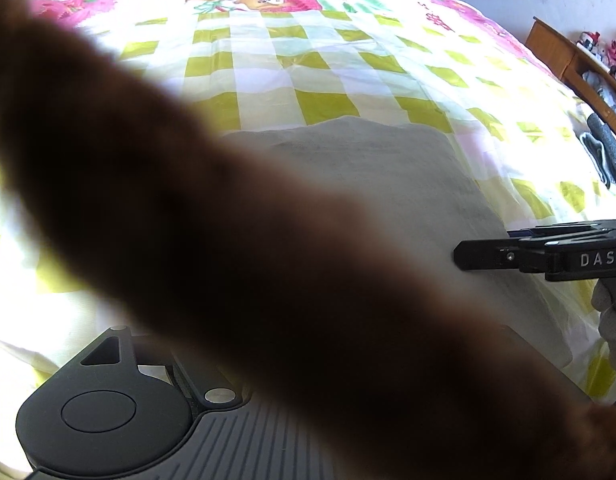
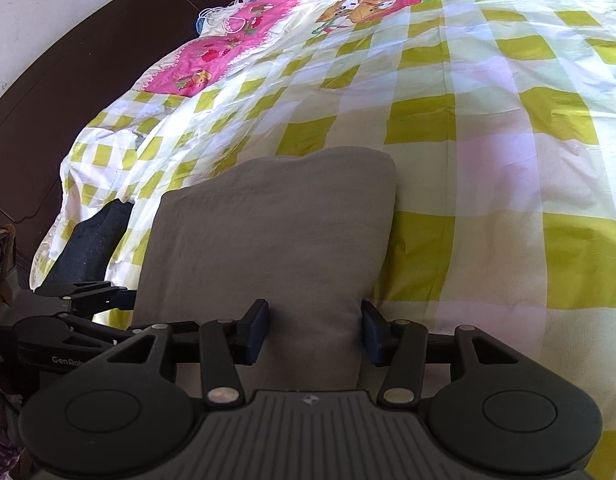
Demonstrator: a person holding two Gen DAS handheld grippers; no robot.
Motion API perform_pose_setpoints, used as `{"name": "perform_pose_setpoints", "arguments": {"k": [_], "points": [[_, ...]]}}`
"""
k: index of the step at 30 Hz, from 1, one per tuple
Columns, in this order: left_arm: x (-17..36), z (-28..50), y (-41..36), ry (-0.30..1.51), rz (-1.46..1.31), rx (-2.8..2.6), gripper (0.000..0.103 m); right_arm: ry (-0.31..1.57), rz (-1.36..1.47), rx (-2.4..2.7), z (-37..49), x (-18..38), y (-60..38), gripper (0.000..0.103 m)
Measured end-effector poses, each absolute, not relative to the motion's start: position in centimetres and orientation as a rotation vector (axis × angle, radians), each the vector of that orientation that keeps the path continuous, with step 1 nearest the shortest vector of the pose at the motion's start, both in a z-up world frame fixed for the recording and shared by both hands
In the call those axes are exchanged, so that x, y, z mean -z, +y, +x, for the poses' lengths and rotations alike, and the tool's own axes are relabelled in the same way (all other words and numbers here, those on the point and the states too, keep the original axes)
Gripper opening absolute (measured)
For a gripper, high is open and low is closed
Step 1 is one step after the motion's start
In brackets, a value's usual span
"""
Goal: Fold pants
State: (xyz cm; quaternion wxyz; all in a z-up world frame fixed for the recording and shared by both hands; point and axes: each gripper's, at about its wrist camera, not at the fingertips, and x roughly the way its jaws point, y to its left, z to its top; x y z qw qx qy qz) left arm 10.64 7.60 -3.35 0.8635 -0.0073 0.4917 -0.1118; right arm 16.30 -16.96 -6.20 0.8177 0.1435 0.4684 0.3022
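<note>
Lying folded flat on the checked bedspread, grey pants sit near the bed's edge | right gripper jaws apart, straddling the near end of the pants, pads clear of the cloth | left gripper beside the pants' left edge, state unclear | left wrist view mostly blocked by a dark blur.

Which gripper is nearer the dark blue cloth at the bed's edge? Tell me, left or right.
Left. The left gripper sits close by the dark blue cloth, beside the grey pants; the right gripper straddles the pants' near end, farther off.
</note>
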Motion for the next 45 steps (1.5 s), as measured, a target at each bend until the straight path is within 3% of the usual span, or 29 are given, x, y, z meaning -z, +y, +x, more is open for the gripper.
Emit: {"name": "perform_pose_setpoints", "arguments": {"k": [3, 8, 13, 18, 32, 34, 45], "points": [[3.3, 10.8, 7.4, 1.033, -0.002, 0.24, 0.08, 0.995, 0.303, -0.655, 16.7, 6.3, -17.6, 0.056], [3.2, 10.8, 8.9, 1.041, -0.023, 0.249, 0.081, 1.014, 0.405, -0.662, 17.2, 7.0, -18.1, 0.058], [3.7, 11.8, 7.9, 1.049, -0.029, 0.261, 0.08, 1.018, 0.379, -0.68, 17.3, 6.8, -17.3, 0.035], [3.5, 12.3, 6.8, 1.017, -0.023, 0.27, 0.075, 0.98, 0.416, -0.632, 17.8, 6.0, -19.1, 0.028], [3.6, 21.4, -0.1, 0.917, 0.036, 0.382, 0.074, 0.912, 0.308, -0.364, 25.8, 4.1, -24.3, 0.027], [3.8, 22.0, -0.4, 0.915, 0.048, 0.384, 0.075, 0.93, 0.284, -0.335, 26.3, 4.6, -24.2, 0.033], [-0.1, 20.8, 3.0, 0.824, 0.041, 0.246, 0.076, 0.783, 0.116, -0.334, 20.9, 0.7, -22.3, 0.035]]}}
